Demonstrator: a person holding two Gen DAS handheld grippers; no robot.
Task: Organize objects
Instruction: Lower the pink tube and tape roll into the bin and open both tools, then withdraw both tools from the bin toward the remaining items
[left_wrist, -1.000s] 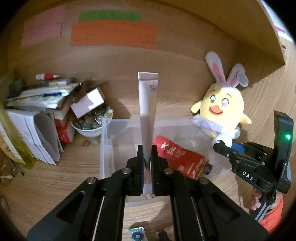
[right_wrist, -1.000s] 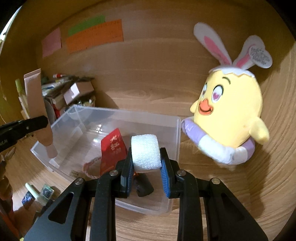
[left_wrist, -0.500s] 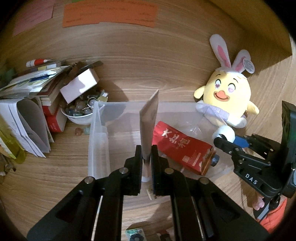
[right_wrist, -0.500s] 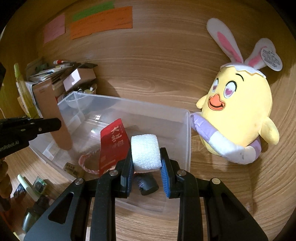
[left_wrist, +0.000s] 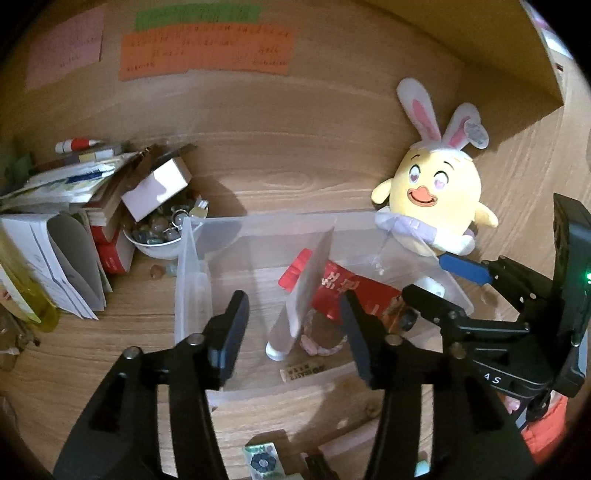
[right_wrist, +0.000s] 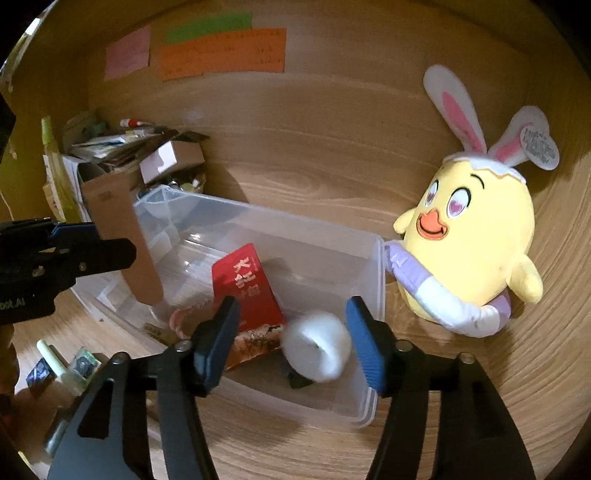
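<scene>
A clear plastic bin sits on the wooden desk. My left gripper is open above the bin's near side; the beige tube stands tilted inside the bin between the jaws, free of them. My right gripper is open over the bin's right end; a white gauze roll, blurred, is between the jaws and apart from them. A red packet and a pink ring lie in the bin.
A yellow bunny-eared plush leans on the back wall right of the bin. Books, papers and a bowl of stones crowd the left. Small items lie on the desk in front of the bin.
Both grippers opened. The tube left the left jaws and leans in the bin. The gauze roll left the right jaws and drops toward the bin's right end.
</scene>
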